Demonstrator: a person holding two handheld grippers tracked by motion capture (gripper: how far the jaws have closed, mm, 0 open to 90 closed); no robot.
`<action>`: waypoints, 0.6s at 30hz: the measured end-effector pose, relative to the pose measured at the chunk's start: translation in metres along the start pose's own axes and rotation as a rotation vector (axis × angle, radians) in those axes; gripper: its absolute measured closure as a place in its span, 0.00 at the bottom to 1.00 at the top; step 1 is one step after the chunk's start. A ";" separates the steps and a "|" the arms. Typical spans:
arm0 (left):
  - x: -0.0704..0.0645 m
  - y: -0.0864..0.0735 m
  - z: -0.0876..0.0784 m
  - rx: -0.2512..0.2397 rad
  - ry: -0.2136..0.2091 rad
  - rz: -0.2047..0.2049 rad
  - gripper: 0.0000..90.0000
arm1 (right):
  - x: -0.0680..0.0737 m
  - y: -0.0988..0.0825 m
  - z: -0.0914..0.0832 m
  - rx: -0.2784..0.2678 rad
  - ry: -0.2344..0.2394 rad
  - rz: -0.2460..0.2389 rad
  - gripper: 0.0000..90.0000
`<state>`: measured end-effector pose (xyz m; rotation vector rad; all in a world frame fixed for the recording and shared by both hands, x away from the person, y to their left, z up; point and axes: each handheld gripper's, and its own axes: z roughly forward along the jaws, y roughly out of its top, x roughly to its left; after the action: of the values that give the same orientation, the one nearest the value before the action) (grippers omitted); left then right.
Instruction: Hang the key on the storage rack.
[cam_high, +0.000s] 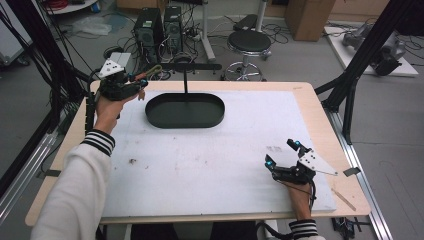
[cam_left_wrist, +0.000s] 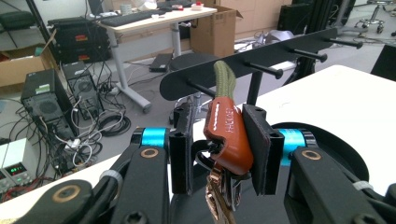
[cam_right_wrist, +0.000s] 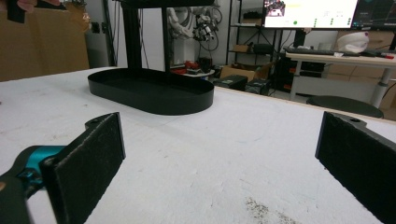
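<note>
Left gripper (cam_left_wrist: 219, 154) clamped on brown leather key fob with olive cord loop (cam_left_wrist: 228, 128), raised by black peg rack (cam_left_wrist: 261, 58) | right gripper (cam_right_wrist: 219, 158) apart, resting on worktop (cam_high: 210, 160) | risk: I judge the loop misses a peg if I tilt.

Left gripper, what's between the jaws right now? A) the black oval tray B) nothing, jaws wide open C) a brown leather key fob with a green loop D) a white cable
C: the left gripper is shut on the brown leather key fob, its green loop pointing up toward the peg rack.
</note>
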<state>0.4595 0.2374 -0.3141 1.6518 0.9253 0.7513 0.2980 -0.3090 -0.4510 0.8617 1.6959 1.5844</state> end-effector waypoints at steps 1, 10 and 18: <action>0.000 0.000 0.001 0.003 0.001 -0.001 0.72 | 0.001 0.000 0.000 0.007 0.003 0.011 0.00; 0.003 -0.005 0.003 0.005 0.017 -0.011 0.72 | 0.001 0.000 0.000 0.008 0.003 0.006 0.00; 0.011 -0.018 0.000 0.008 0.067 -0.043 0.72 | 0.001 0.000 0.000 0.008 0.001 0.008 0.00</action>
<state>0.4613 0.2499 -0.3307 1.6170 1.0094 0.7785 0.2974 -0.3083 -0.4510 0.8732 1.7030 1.5850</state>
